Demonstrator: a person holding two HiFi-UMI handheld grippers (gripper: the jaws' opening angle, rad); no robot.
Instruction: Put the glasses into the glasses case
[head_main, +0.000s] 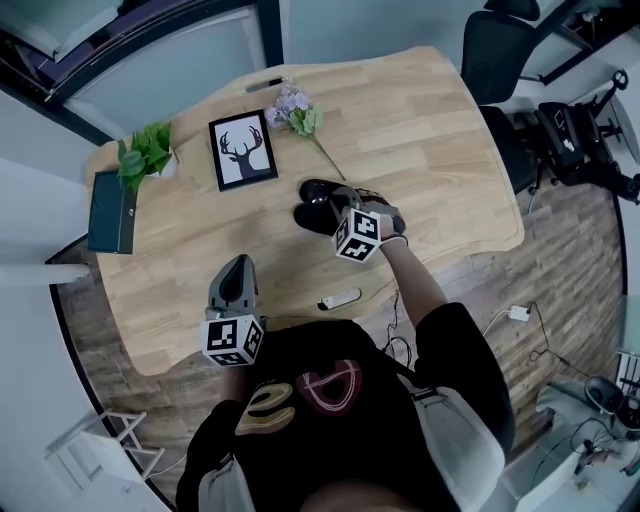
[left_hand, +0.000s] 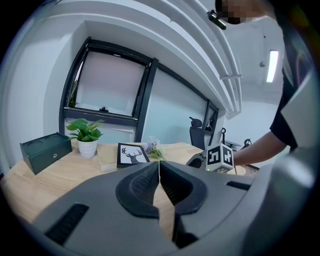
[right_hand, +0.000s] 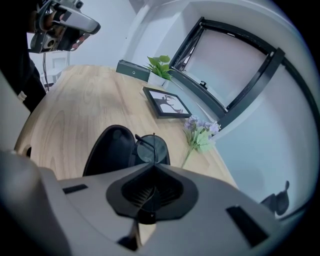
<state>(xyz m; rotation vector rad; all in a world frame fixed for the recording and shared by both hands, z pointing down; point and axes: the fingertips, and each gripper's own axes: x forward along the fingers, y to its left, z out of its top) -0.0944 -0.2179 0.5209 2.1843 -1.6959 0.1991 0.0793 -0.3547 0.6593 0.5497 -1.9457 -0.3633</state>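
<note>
A black glasses case (right_hand: 106, 150) lies open on the wooden table (head_main: 430, 130), seen in the head view (head_main: 318, 190) near the table's middle. The glasses (right_hand: 150, 150) hang over the case's right half, one round lens showing. Their thin dark temple runs back into my right gripper (right_hand: 152, 167), which is shut on it. The head view shows that gripper (head_main: 342, 208) tilted down just right of the case. My left gripper (head_main: 237, 268) hovers near the front edge, well short of the case, its jaws (left_hand: 160, 172) shut with nothing between them.
A framed deer picture (head_main: 243, 150), a potted plant (head_main: 148, 152) and a dark green box (head_main: 112, 210) stand at the back left. Purple flowers (head_main: 295, 108) lie behind the case. A small white object (head_main: 340, 299) rests by the front edge. Office chairs (head_main: 500, 50) stand beyond the table.
</note>
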